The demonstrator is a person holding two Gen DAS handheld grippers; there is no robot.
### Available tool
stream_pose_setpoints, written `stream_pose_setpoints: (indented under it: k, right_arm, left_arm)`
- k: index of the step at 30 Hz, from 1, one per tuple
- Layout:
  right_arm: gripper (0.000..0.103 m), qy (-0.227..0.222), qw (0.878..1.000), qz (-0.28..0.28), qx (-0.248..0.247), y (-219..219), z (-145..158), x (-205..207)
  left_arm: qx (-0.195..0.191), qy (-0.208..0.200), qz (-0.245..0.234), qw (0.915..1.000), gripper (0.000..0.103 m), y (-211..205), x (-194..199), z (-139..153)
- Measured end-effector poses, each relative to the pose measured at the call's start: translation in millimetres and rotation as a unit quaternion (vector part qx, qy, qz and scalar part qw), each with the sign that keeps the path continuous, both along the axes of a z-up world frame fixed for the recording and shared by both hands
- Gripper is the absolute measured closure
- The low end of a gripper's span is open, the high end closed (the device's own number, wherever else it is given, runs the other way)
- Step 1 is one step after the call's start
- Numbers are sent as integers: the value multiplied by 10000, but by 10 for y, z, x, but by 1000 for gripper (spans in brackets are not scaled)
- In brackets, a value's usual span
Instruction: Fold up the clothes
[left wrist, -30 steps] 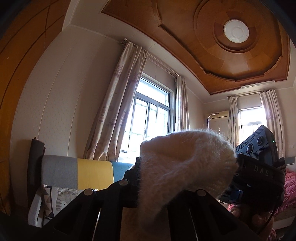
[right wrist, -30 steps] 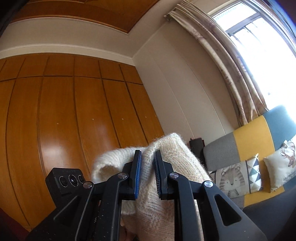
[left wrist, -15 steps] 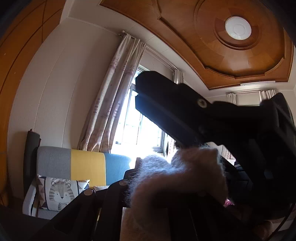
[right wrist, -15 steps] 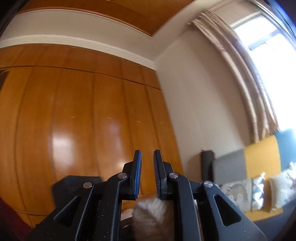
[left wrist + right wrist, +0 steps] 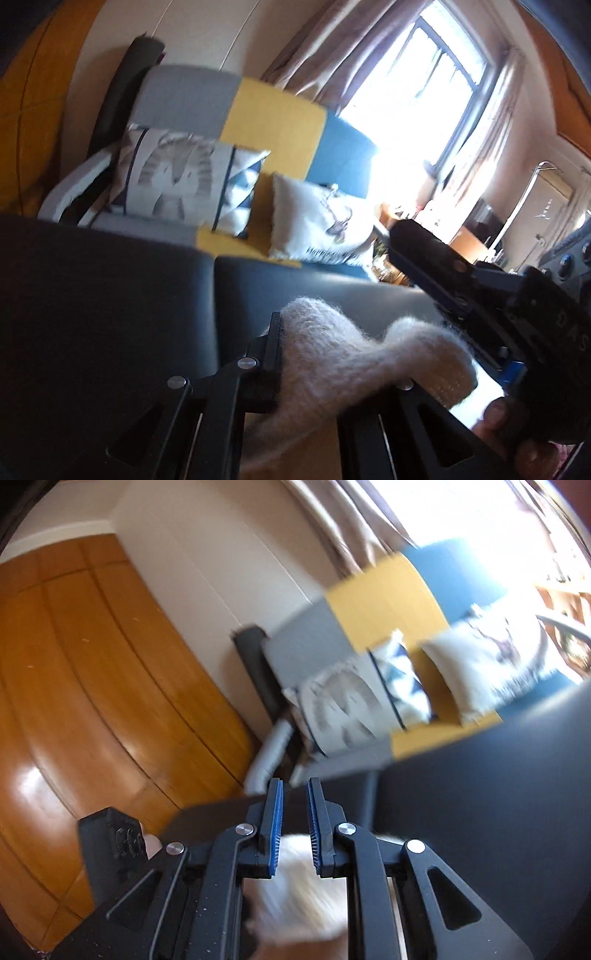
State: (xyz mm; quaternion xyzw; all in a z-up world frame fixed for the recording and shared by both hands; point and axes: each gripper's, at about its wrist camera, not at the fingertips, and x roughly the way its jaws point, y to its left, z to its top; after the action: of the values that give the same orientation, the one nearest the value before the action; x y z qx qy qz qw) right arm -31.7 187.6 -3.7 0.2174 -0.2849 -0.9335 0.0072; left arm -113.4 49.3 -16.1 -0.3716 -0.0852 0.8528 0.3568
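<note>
**Mia:** What is that fluffy cream-white knitted sweater (image 5: 354, 354) doing?

**Ben:** It hangs between two black grabbers, just over the dark grey flat surface (image 5: 110, 295). The left gripper (image 5: 314, 354) is squeezed tight on a bunch of it. You can see the wool puff out over its fingers.

**Mia:** And the other one?

**Ben:** The right gripper (image 5: 294, 827) has its blue pads (image 5: 276, 823) close together with a small gap at the tips. The wool sits lower down between them, so I think it is pinching the sweater there.

**Mia:** Is the sweater heavy?

**Ben:** I guess not. It looks soft and light, and it flops and sags where nothing holds it. It will not keep a shape by itself.

**Mia:** Could it slip out?

**Ben:** Maybe. Fuzzy wool is squishy, and a thin pinch can pull loose or stretch the knit. A thick bunch is safer.

**Mia:** So where should you grab it?

**Ben:** At the top edge, one grabber near each side, like the shoulders. Then it hangs flat and can be laid down smooth on the dark surface, not on the grey, yellow and blue sofa (image 5: 273, 122) with the white cushions (image 5: 314, 221) behind
</note>
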Motion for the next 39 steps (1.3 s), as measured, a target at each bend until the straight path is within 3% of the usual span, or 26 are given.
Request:
stream_pose_setpoints:
  k: [2,4,7,11,14,16,17,19,20,21,24,29,32,35,39]
  right_arm:
    - [88,-502,9983,-254,137,42,-180,122]
    - [87,-664,9973,-302,82,20,-319,348]
    - [85,-1080,9930,-430,189,-93,-448,645]
    - [54,-1162,9927,-332,2,-328,-542,959]
    - [28,-1462,9874,-294,530,-577,-627,931]
    - [27,-1860,9758,-426,1063,-704,-755,846]
    - [29,-1941,9739,-424,1097,-711,-816,807]
    - [57,-1945,9767,-330,849,-649,-934,734]
    - [77,-1913,9785,-308,701,-600,-971,701]
    - [83,-1869,9803,-320,556,-537,-988,667]
    - [89,-1705,9836,-455,377,-380,-946,588]
    - [90,-1275,9871,-842,467,-139,-665,459]
    - [90,-1098,9864,-1104,521,49,-543,401]
    - [90,-1218,9837,-1224,499,264,-632,225]
    - [90,-1670,9771,-1256,408,444,-1014,-14]
  left_arm:
    - [-290,-240,109,9992,98,-57,-99,-346]
    - [-429,-385,110,9983,98,-88,-126,-497]
    - [-313,-411,87,9986,96,-135,-77,-559]
    - [-222,-376,46,9990,95,-113,-73,-537]
    - [-207,-360,39,9991,95,-100,-75,-525]
    - [-209,-338,57,9992,94,-118,-44,-529]
    - [-213,-317,72,9992,94,-130,-26,-534]
    - [-221,-300,86,9993,93,-171,41,-536]
    - [-224,-297,90,9993,92,-191,73,-539]
    - [-266,-267,77,9993,90,-197,100,-546]
    - [-378,-165,39,9991,90,-178,140,-554]
    - [-262,-313,69,9991,90,-69,-58,-505]
    - [-322,-153,81,9993,90,19,-144,-406]
    - [-470,21,93,9988,90,80,-195,-374]
    - [-653,-101,43,9978,90,172,-260,-549]
